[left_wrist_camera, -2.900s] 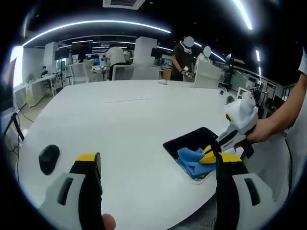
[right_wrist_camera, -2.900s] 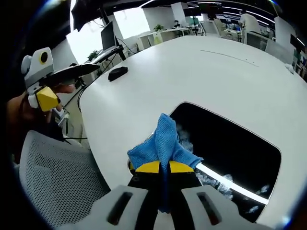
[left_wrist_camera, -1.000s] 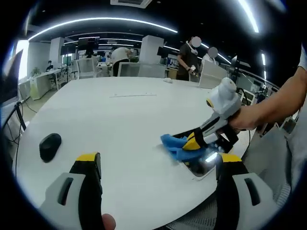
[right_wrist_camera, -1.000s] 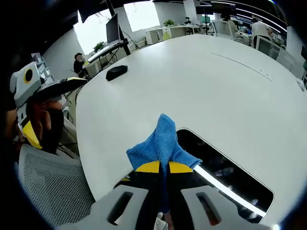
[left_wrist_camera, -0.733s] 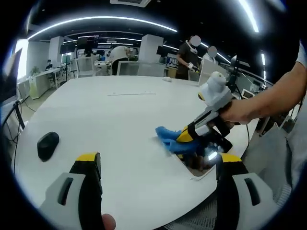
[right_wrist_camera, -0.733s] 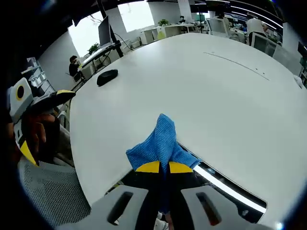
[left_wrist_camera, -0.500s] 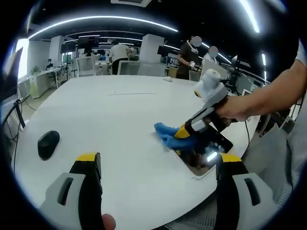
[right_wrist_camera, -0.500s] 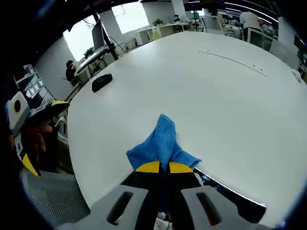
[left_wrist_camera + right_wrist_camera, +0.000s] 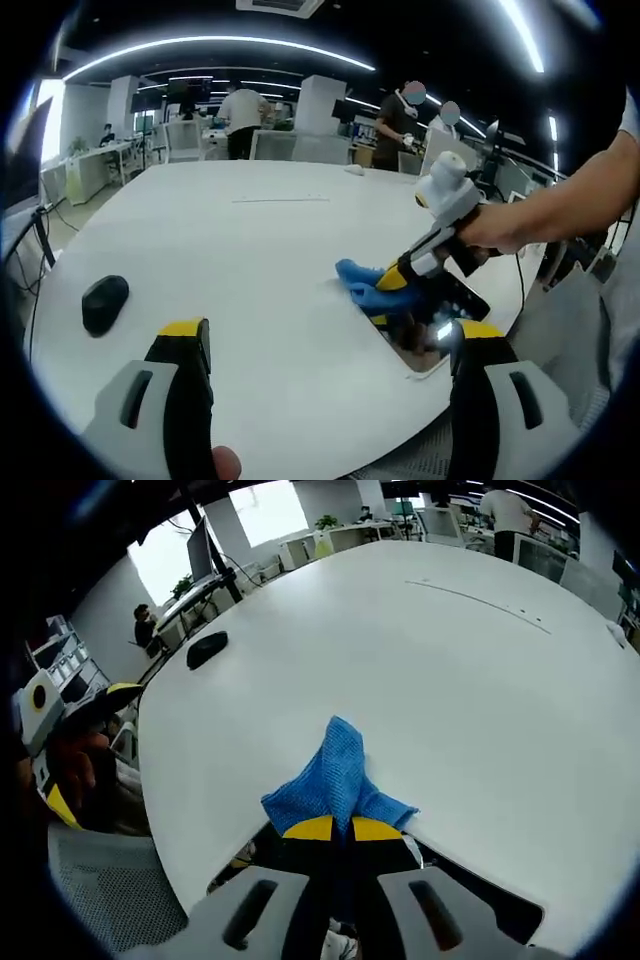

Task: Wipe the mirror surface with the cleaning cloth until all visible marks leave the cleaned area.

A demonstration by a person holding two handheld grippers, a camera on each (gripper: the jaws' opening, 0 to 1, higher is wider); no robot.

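Note:
A dark mirror [image 9: 447, 312] lies flat on the white table [image 9: 250, 240] near its right edge. My right gripper [image 9: 392, 281], held by a hand, comes in from the right and is shut on a blue cleaning cloth [image 9: 358, 274]. The cloth rests at the mirror's far left edge. In the right gripper view the cloth [image 9: 336, 772] sticks out past my right gripper [image 9: 335, 828] onto the white table, with the mirror [image 9: 470, 892] as a dark strip under the jaws. My left gripper [image 9: 325, 338] hangs open and empty over the table's near edge.
A black mouse [image 9: 103, 303] sits on the table to the left, also the mouse [image 9: 205, 648] far left in the right gripper view. A grey mesh chair [image 9: 100, 890] stands by the table edge. People and desks stand beyond the far side of the table.
My right gripper has dragged the cloth across the mirror toward its far left edge, then back a little. The left gripper has stayed open and nearly still.

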